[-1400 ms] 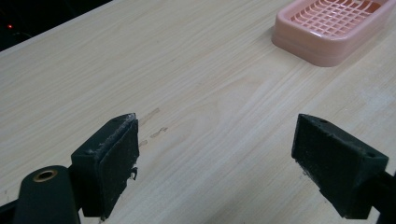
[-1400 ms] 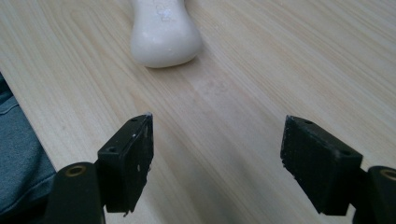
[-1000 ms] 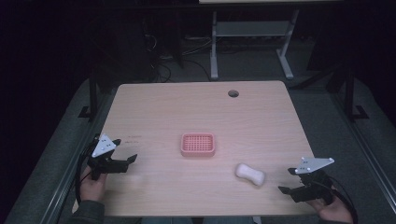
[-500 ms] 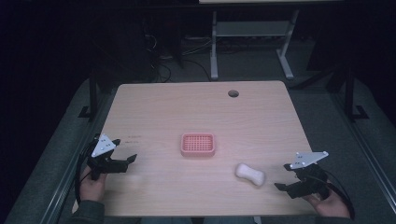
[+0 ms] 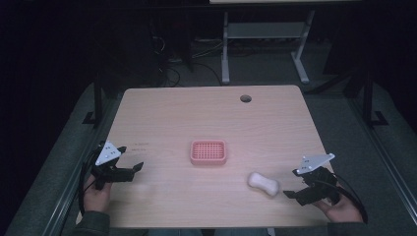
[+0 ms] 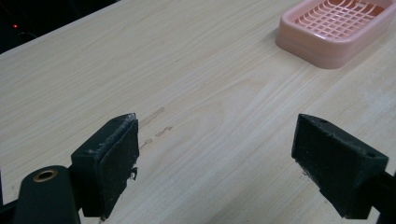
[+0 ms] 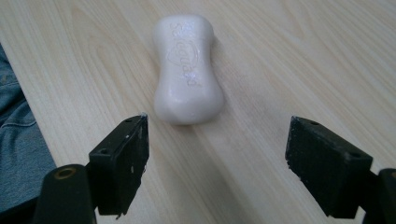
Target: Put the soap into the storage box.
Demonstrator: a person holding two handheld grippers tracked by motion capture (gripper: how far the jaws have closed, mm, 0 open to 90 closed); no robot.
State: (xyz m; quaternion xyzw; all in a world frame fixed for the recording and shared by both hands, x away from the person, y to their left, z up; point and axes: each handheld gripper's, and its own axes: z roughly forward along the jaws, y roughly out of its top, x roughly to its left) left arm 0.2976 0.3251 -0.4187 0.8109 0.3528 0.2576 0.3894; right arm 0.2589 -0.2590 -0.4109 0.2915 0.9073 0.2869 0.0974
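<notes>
The right tool (image 7: 215, 158) stood with its jaws spread wide and nothing between them; they had just been opening further, and the white bar of soap (image 7: 188, 70) lay on the table just ahead of the pads, close but untouched. In the high view the same tool (image 5: 300, 192) sat near the front right corner of the table (image 5: 206, 118), pointing at the soap (image 5: 263, 183) beside it. By my reading the work was barely begun: the soap was lined up for a grasp but not yet taken, and if it was meant for the pink soap dish (image 5: 208, 152) in the middle of the table, the pickup, the carry and the placing were all left to do. The left tool (image 5: 129, 172) rested at the front left, its jaws also wide and empty, well apart from both things. The soap was a smooth, waisted bar, rounded at both ends, with a shield emblem and lettering pressed into its top, matte and faintly waxy in look. The dish (image 6: 338, 28) was a shallow rounded rectangle of plastic with a gridded floor and a thick rim. The pads of both tools were black, blocky and slightly scuffed, and the table was pale wood-grain laminate with a round cable hole (image 5: 245, 98) near its far edge.
</notes>
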